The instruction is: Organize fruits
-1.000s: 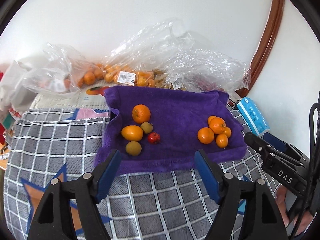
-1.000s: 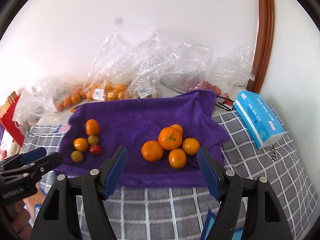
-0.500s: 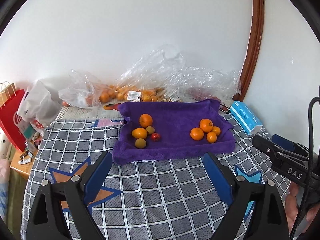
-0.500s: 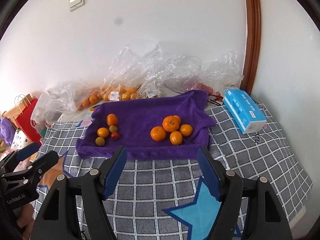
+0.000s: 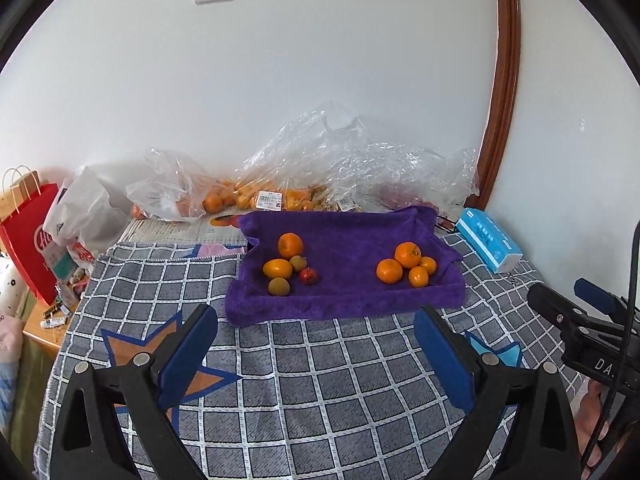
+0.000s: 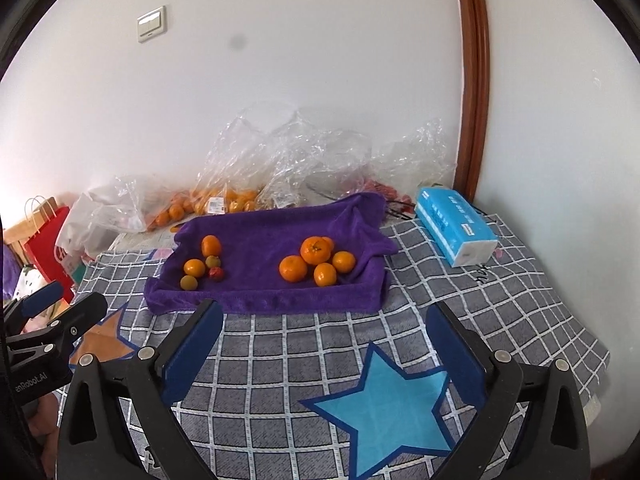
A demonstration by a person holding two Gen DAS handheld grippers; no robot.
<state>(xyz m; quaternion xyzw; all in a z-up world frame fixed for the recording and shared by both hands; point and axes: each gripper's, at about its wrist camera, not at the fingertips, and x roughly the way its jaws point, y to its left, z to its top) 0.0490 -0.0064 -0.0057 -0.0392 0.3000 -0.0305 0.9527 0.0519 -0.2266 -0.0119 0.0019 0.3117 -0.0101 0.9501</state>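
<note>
A purple towel [image 5: 352,288] [image 6: 260,236] lies on the grey checked cloth. On its right sits a cluster of several oranges [image 5: 407,267] [image 6: 316,261]. On its left lies a mixed group: two oranges [image 5: 290,245] [image 6: 211,246], two greenish-brown fruits [image 5: 279,286] [image 6: 188,282] and a small red fruit [image 5: 308,276] [image 6: 216,273]. My left gripper [image 5: 316,356] is open and empty, well in front of the towel. My right gripper [image 6: 326,350] is open and empty, also back from the towel's front edge.
Clear plastic bags with more oranges [image 5: 240,196] [image 6: 224,196] lie behind the towel by the wall. A blue tissue pack [image 5: 488,245] [image 6: 454,224] lies at the right. A red paper bag [image 5: 28,236] stands off the left edge. A blue star [image 6: 384,404] marks the cloth.
Both grippers have pulled back and up from the towel, so the fruits look smaller and farther. Both stay open and empty. No fruit has moved.
</note>
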